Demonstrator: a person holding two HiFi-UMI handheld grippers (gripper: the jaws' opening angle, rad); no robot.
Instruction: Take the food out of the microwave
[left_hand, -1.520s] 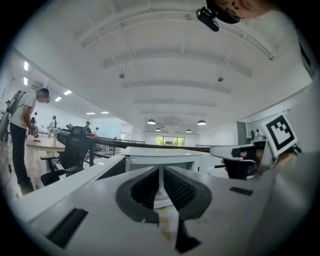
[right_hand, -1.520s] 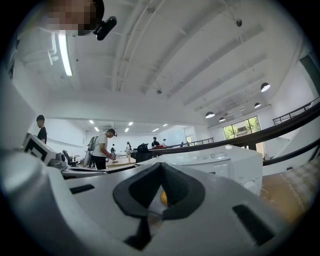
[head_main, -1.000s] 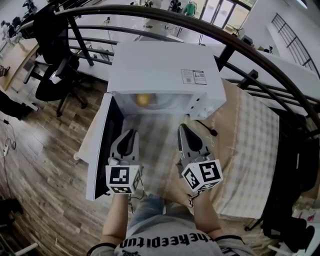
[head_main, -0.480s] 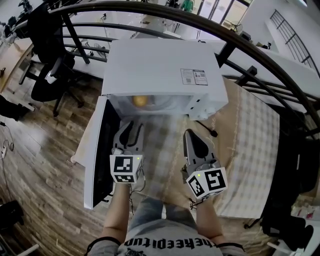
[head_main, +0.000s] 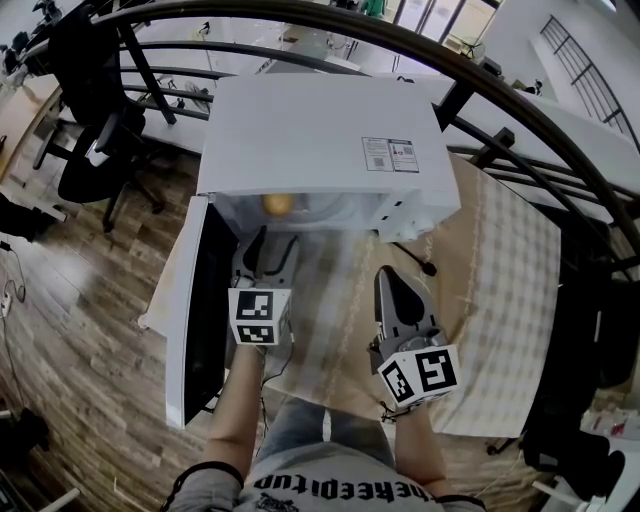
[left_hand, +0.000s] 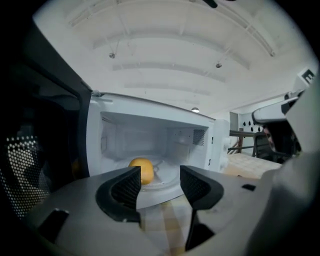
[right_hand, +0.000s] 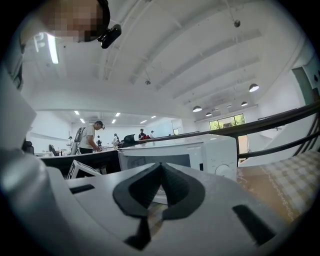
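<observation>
A round yellow-orange food item (head_main: 278, 204) lies on the turntable inside the white microwave (head_main: 320, 130), whose door (head_main: 203, 330) is swung open to the left. My left gripper (head_main: 268, 250) is at the oven's mouth and points at the food (left_hand: 142, 170). Its jaws are opening, with nothing between them, and the food lies farther in, beyond the left gripper (left_hand: 160, 182). My right gripper (head_main: 397, 285) hangs back over the table to the right, shut on nothing. In the right gripper view the right gripper (right_hand: 161, 186) faces the microwave's control panel (right_hand: 220, 155).
The microwave stands on a table with a checked cloth (head_main: 510, 290). A black cable (head_main: 418, 260) lies by the oven's right front corner. A curved black railing (head_main: 480, 90) runs behind, and an office chair (head_main: 95, 140) stands on the wooden floor at left. Several people stand far off (right_hand: 89, 137).
My left gripper has moved forward and down to the microwave's mouth, and its jaws have gone from shut to apart. The right gripper has slid slightly back toward the person.
</observation>
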